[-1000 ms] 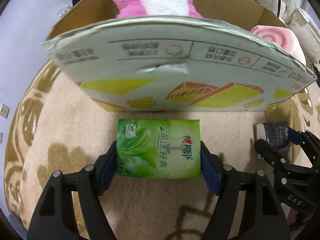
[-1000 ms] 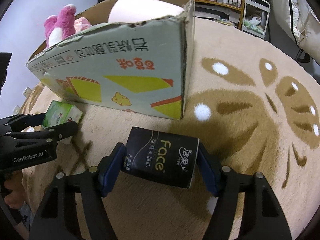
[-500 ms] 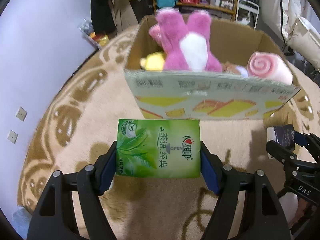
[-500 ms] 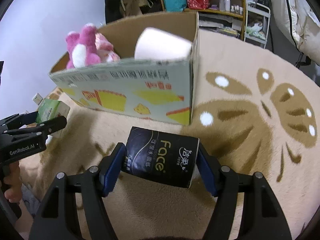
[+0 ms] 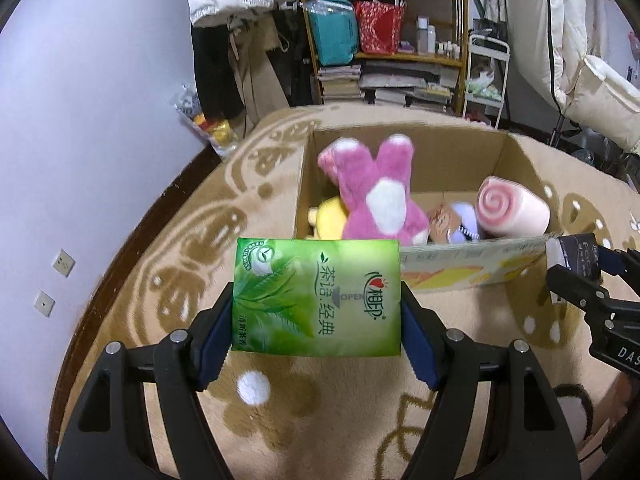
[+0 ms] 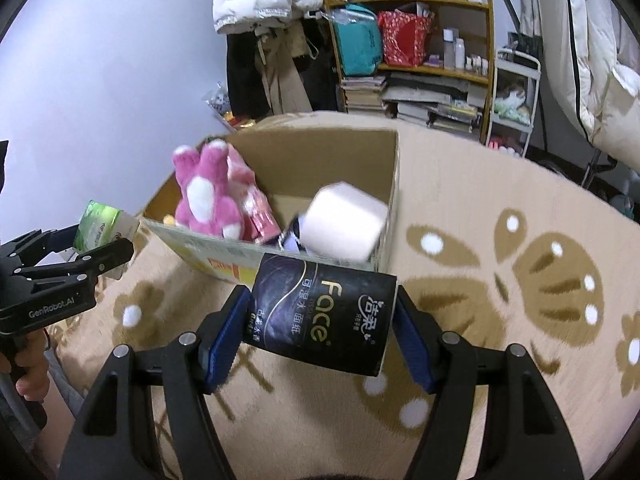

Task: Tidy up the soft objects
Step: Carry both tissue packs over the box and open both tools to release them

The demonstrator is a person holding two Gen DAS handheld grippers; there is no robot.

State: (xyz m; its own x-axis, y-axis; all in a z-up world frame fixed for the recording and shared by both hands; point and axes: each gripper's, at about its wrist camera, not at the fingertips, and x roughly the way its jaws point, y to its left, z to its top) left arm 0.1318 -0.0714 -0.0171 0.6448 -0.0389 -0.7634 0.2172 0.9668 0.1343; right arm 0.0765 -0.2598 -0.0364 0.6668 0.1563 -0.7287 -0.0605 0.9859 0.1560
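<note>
Left gripper (image 5: 316, 320) is clamped on the green tissue pack (image 5: 316, 298), right gripper (image 6: 320, 320) clamped on the black tissue pack (image 6: 322, 318); both packs are held in the air over the rug (image 6: 500, 280), just near of the cardboard box (image 5: 472, 258), not yet over its opening. Handling, judged: both packs look light, soft and compressible with slick plastic film, so the pads squeeze across the short sides at mid-length; a looser grip would likely let the film slide. Not fragile, a drop into the box should be fine. Count: two tissue packs, one per gripper. In the box: one pink plush (image 5: 376, 200), one yellow plush (image 5: 326, 220) partly hidden, one pink swirl roll cushion (image 5: 510, 208), one small doll-like item (image 5: 452, 224) mostly hidden. Free floor shows at the box's far right.
</note>
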